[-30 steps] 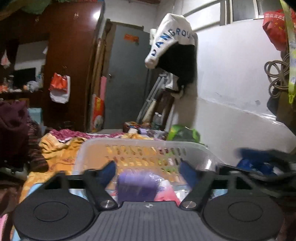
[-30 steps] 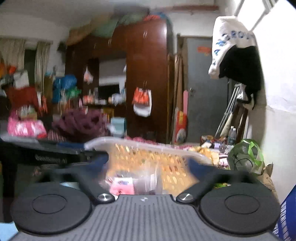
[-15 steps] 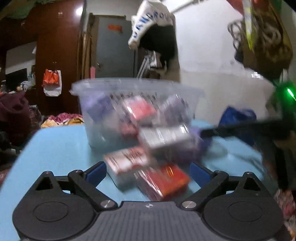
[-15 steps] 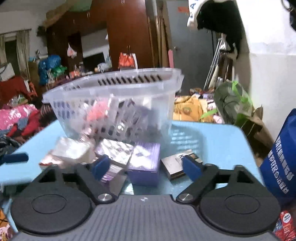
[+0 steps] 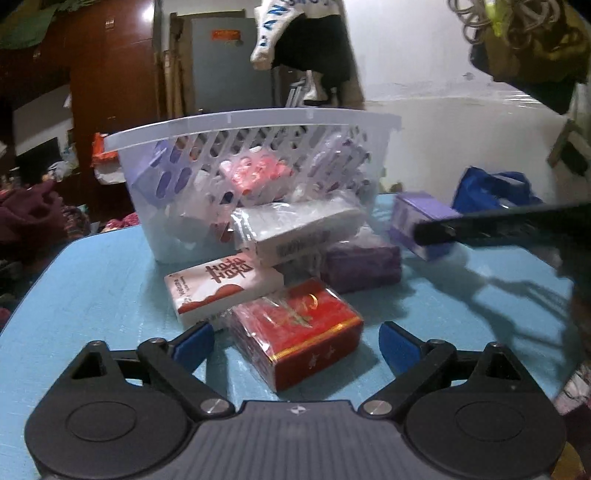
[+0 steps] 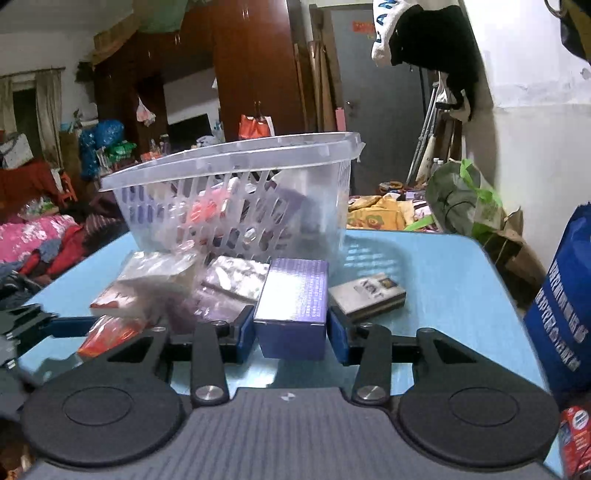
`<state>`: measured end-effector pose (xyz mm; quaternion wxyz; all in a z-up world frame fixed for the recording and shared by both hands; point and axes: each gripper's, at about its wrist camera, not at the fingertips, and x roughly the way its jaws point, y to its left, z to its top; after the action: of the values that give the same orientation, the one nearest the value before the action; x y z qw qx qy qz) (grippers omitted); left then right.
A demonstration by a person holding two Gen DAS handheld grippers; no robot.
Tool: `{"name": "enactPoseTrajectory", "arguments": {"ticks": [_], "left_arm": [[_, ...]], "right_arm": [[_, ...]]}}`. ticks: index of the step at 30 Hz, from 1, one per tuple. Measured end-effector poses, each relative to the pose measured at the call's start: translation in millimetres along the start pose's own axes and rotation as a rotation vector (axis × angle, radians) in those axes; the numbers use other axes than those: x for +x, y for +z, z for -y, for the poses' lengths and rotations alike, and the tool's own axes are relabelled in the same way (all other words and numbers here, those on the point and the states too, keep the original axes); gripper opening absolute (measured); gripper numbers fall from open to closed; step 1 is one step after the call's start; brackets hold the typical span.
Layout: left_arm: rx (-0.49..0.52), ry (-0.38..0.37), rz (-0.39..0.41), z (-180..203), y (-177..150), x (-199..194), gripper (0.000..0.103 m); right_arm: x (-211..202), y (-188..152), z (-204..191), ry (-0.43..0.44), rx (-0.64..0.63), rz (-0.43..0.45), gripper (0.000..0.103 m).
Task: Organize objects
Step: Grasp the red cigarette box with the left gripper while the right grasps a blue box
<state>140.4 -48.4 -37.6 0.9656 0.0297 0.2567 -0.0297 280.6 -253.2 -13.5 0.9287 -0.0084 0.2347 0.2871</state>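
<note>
The right gripper (image 6: 291,332) is closing around the purple box (image 6: 293,301); light, stiff cardboard, best squeezed across its flat sides. The left gripper (image 5: 295,347) is hanging wide, empty.

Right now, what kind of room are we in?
Probably a cluttered bedroom or living space in a home: a dark wooden wardrobe, heaped clothes and bedding, and a jacket hung on the wall.

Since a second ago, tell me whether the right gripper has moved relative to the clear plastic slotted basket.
Yes. The right gripper has dropped from the clear plastic slotted basket rim level to the blue table, its jaws closing around the purple cardboard box.
</note>
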Motion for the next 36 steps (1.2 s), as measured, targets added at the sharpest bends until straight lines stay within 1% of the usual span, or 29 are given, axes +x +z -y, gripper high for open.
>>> {"name": "enactPoseTrajectory", "arguments": {"ticks": [1,2,3,4,6,7,10,12,16,18,25,36], "left_arm": [[-0.011,0.012,0.000,0,1,1,0.095],[-0.019,0.018,0.000,-1,1,0,0.091],[-0.021,0.023,-0.002,-1,1,1,0.080],[-0.020,0.017,0.008,-1,1,0,0.078],[-0.026,0.014,0.022,-4,-1,-3,0.077],[-0.035,0.002,0.043,-8,-1,-6,0.077],[-0.074,-0.057,0.117,-22,-4,-18,0.077],[-0.076,-0.063,0.168,-31,-6,-26,0.077],[-0.072,-0.087,0.215,-46,-9,-29,0.077],[-0.076,-0.106,0.224,-52,-12,-27,0.077],[-0.062,-0.118,0.241,-53,-21,-26,0.077],[-0.059,-0.121,0.241,-55,-23,-26,0.077]], "right_arm": [[-1,-2,2,0.009,0.007,0.005,0.046],[-1,-3,3,0.012,0.015,0.008,0.046],[-1,-3,4,0.020,0.025,0.012,0.046],[-3,-4,4,0.026,0.029,0.019,0.046],[-3,-4,5,0.038,0.028,0.023,0.046],[-4,-5,4,0.044,0.026,0.022,0.046],[-7,-7,3,0.032,0.020,0.049,0.045],[-8,-7,1,0.027,0.009,0.063,0.045],[-12,-9,-2,0.017,-0.002,0.091,0.045],[-15,-10,-2,0.018,-0.004,0.111,0.045],[-22,-13,-2,0.047,-0.008,0.167,0.045],[-25,-15,-5,0.052,-0.014,0.190,0.045]]}}
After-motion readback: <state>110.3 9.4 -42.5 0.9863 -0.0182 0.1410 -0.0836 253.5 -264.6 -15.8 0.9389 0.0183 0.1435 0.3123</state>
